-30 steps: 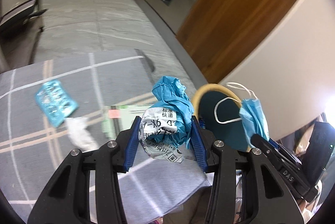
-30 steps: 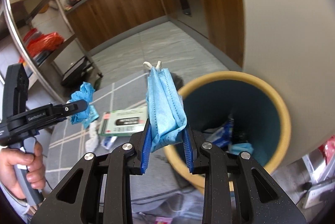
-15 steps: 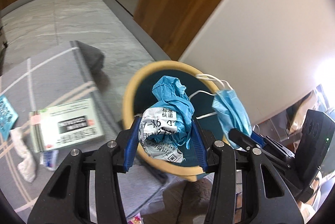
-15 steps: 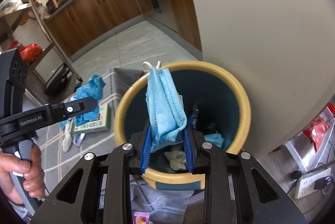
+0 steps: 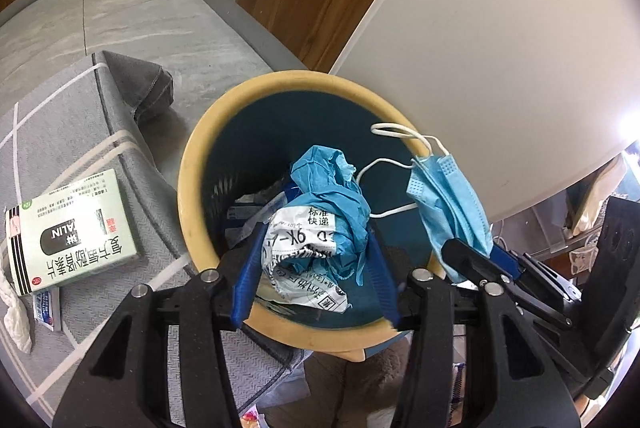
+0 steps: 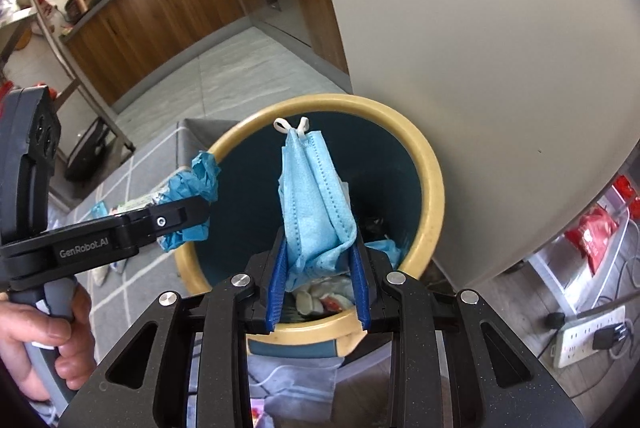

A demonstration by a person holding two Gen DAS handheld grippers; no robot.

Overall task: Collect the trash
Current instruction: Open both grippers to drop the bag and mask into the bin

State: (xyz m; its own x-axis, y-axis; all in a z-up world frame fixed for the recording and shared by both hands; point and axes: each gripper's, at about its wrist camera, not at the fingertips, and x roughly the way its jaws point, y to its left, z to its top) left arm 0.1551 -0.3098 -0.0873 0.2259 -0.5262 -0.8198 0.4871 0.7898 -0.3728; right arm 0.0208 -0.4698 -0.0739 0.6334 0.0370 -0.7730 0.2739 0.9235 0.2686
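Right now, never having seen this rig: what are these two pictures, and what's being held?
There is no robot arm here. A person carries a handheld two-finger gripper in each hand, and each has a fisheye camera looking along its fingers. One picture is from the left tool, the other from the right.

The left gripper is over the yellow-rimmed bin. Its jaws have just been opening, and a wad of blue film and printed label sits between them, apparently coming loose.

The right gripper is clamped on a blue face mask, also over the bin, which already has trash inside.

A green-and-white box lies on the grey rug beside the bin. In the right view, the person's hand grips the left tool's handle.
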